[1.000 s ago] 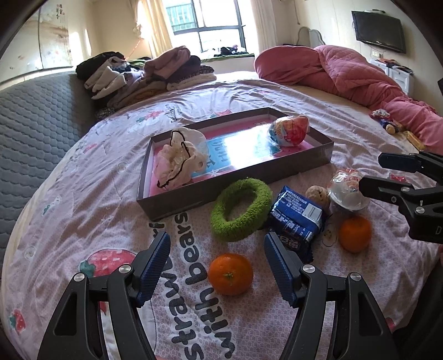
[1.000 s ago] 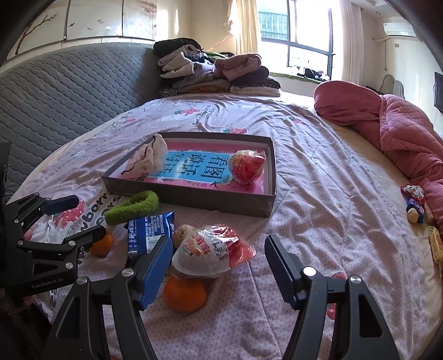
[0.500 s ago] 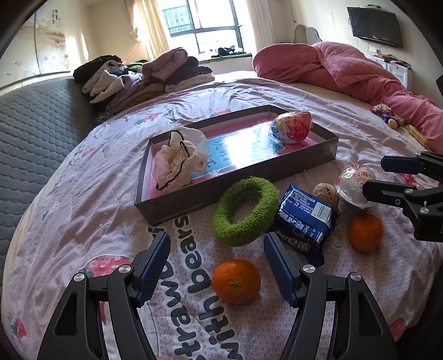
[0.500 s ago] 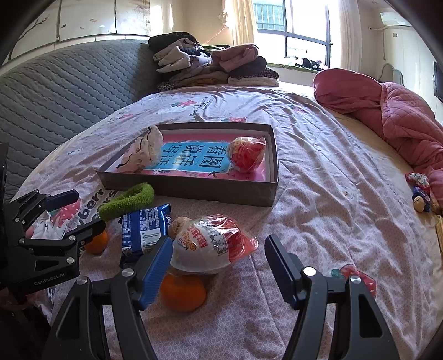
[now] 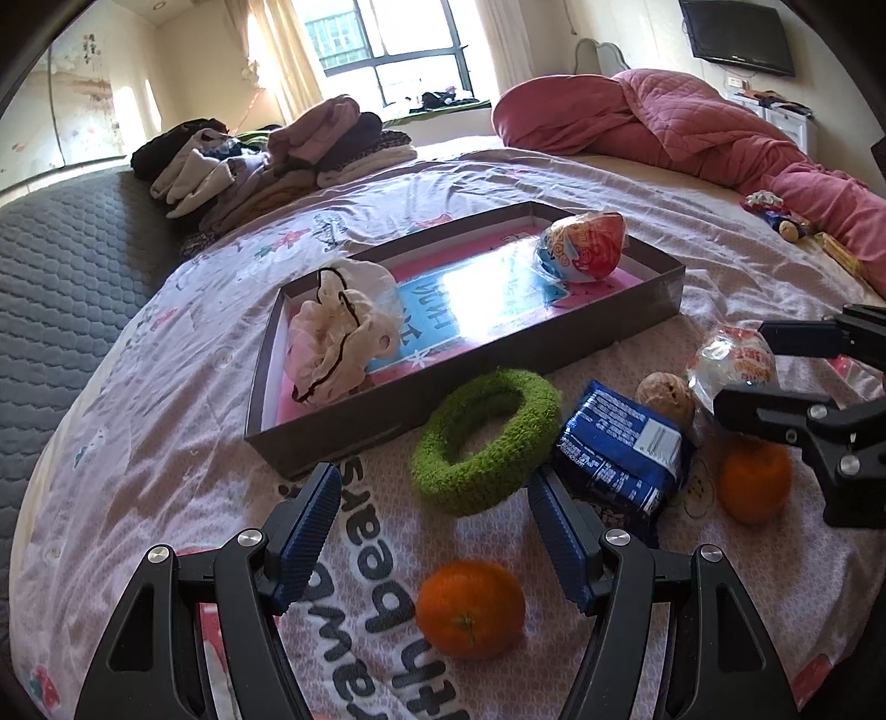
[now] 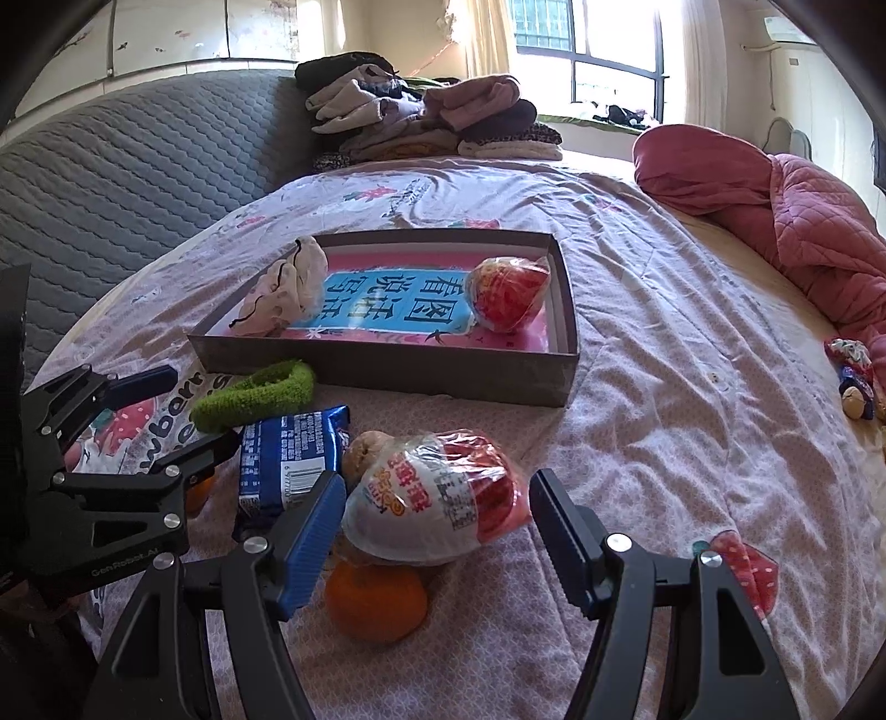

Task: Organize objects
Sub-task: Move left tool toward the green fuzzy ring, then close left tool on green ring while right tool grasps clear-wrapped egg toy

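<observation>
A shallow dark box [image 5: 498, 365] [image 6: 387, 368] lies on the bed with a cream scrunchie [image 5: 338, 338] and a wrapped toy egg [image 5: 581, 249] inside. In front of it lie a green fuzzy ring [image 5: 487, 437], a blue snack pack [image 5: 620, 448], a walnut [image 5: 664, 393], two oranges [image 5: 470, 606] [image 5: 753, 482] and a second wrapped egg [image 6: 437, 498]. My left gripper [image 5: 434, 526] is open above the sheet, the near orange just below its fingers. My right gripper [image 6: 437, 531] is open, its fingers on either side of the second egg without touching it.
Folded clothes [image 5: 266, 155] are piled at the bed's far end by the grey quilted headboard [image 6: 111, 166]. A pink quilt [image 5: 692, 127] is heaped on the right, small toys [image 6: 853, 376] beside it. Window behind, television [image 5: 736, 33] on the wall.
The left gripper has come slightly forward and down toward the green ring and near orange. The right gripper has edged closer around the second egg. Both stay open.
</observation>
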`<state>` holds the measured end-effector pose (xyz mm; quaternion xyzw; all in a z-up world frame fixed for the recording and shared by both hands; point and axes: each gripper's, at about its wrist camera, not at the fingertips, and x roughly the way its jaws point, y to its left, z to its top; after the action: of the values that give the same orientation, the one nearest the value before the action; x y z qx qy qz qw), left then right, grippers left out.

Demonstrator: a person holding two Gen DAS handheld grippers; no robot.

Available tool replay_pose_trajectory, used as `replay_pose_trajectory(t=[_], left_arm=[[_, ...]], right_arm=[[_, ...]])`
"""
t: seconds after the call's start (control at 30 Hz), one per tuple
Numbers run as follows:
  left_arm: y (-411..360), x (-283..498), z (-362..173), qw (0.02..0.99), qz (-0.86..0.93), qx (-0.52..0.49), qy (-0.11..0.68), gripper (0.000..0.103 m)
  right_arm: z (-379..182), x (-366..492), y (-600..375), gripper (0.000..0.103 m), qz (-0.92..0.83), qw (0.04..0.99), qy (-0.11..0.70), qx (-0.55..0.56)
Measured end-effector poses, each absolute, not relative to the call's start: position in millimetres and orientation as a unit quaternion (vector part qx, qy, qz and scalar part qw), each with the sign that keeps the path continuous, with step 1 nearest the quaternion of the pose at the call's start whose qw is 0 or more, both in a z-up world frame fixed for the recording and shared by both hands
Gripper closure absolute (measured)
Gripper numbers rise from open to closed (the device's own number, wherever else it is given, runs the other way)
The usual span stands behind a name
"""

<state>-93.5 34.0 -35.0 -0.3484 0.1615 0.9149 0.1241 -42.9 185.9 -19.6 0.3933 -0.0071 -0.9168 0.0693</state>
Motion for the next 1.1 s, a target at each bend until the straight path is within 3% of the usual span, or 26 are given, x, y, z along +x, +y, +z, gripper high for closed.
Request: replay_pose_trajectory(t=[0.5,0.87,1.1], left_arm=[[35,-121,-34,0.142,0.915,-0.349,0.143,0.033],[36,-135,-35,0.154,0.909,-0.367,0.126,0.08],[34,-137,-35,0.157,0.908,-0.37,0.119,0.083]], right_arm=[[-25,-54,194,0.035,-0.913,0.081,-0.035,0.399],[-23,-53,203,0.043,-0.912,0.091,-0.064,0.395],[-24,-53,205,0.044,-0.91,0.096,-0.066,0.398]])
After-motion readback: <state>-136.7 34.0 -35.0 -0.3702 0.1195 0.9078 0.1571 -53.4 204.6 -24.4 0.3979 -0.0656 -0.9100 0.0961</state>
